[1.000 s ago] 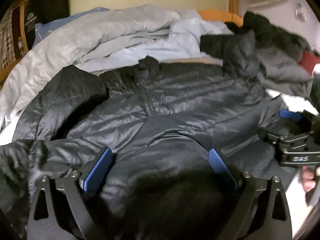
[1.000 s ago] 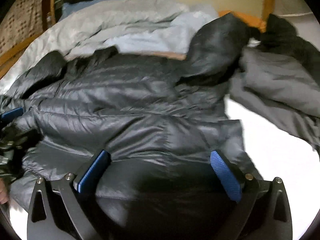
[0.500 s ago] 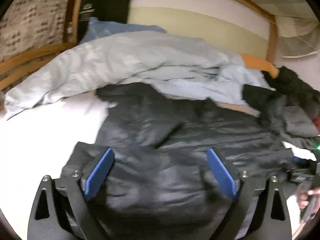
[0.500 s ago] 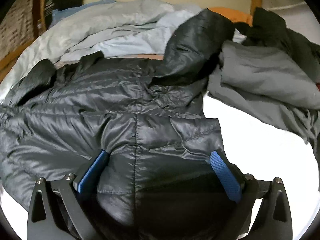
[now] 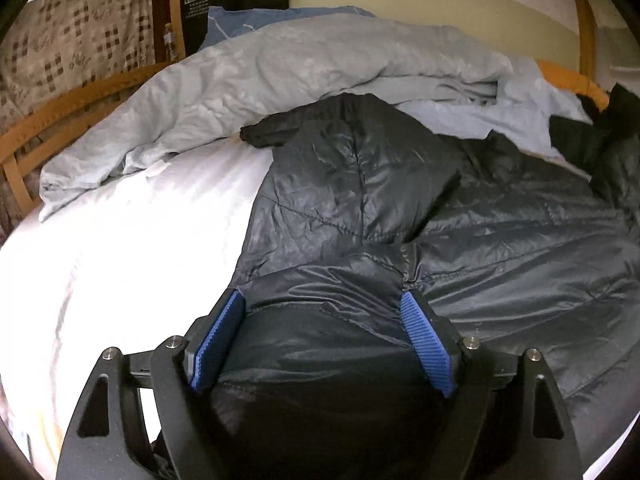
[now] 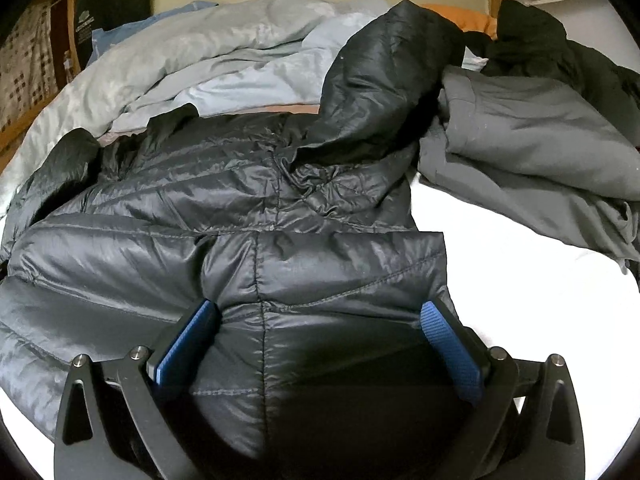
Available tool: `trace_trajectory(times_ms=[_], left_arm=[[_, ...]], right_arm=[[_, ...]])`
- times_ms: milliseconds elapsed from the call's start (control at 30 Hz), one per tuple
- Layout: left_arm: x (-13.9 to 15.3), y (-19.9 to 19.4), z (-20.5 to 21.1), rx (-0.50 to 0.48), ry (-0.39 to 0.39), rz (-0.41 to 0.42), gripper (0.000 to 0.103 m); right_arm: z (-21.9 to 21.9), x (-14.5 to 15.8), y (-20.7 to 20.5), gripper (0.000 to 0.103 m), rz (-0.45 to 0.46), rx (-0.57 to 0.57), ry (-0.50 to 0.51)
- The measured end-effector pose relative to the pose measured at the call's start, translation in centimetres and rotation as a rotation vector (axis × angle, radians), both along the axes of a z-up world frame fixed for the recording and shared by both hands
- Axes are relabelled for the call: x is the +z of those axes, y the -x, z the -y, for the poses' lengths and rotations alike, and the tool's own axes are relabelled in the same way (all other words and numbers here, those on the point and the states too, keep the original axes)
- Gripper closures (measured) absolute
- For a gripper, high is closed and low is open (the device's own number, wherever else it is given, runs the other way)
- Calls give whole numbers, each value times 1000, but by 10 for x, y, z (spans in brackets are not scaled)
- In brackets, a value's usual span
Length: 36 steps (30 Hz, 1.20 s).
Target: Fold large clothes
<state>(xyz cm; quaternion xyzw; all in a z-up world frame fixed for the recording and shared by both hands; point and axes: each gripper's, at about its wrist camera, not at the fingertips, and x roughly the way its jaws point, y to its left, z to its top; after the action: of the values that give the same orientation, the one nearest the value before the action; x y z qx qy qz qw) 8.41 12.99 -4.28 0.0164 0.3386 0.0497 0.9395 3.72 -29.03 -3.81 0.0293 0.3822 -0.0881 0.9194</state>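
Observation:
A dark grey quilted puffer jacket point(image 5: 500, 240) lies spread on the bed, its left sleeve point(image 5: 352, 168) folded up toward the duvet. My left gripper point(image 5: 320, 308) hovers over the jacket's lower left corner. Its jaws are closing, with the hem bunched between the blue pads point(image 5: 224, 320). In the right wrist view the jacket point(image 6: 240, 220) fills the middle, its right sleeve point(image 6: 384, 68) standing up at the back. My right gripper point(image 6: 320, 312) stands wide open over the lower right hem, with fabric between the fingers.
A crumpled light blue duvet point(image 5: 280, 64) lies behind the jacket. The white sheet point(image 5: 120, 240) shows to the left and right. A grey garment point(image 6: 532, 148) and a black one point(image 6: 560, 36) are heaped at the right. A wooden bed frame point(image 5: 60, 116) runs along the left.
My left gripper has swung left across the jacket to its left edge, and its jaws have narrowed. The right gripper has dropped out of its view. The right gripper has hardly moved.

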Motion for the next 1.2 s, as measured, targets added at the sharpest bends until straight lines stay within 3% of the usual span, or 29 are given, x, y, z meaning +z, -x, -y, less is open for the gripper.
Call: trace_trajectory(times_ms=[100,267,367,433,533,633,733,867,967,1100,1200], left_arm=[[0,1,6,5,-43,18,21],[13,12,5,1,-50,75,22],[37,29,11,-46,-80,163,22],[53,43,9,-73,-61,220,22],[75,57,1,-99,6,257,22],[91,61,-6,-111,44,267,20],[93,53,-20,-100,91,196,11],[86,57,-49,-128,313,87,3],[76,64,-60,-104,333,47,0],[38,48,-56,-109,305,-187,1],[17,46,-45,-161,268,-267,3]], right_arm=[[2,-1,2,0,1,9,-16],[-1,8,9,1,10,9,29],[-1,35,23,1,111,14,80],[2,55,33,1,184,17,90],[16,87,48,1,263,6,22],[28,102,53,1,268,20,-40],[50,98,50,1,211,41,-141],[97,86,60,1,181,-3,-421],[116,77,64,1,163,-4,-448],[110,49,52,2,23,131,-466],[91,27,48,12,-60,230,-450]])
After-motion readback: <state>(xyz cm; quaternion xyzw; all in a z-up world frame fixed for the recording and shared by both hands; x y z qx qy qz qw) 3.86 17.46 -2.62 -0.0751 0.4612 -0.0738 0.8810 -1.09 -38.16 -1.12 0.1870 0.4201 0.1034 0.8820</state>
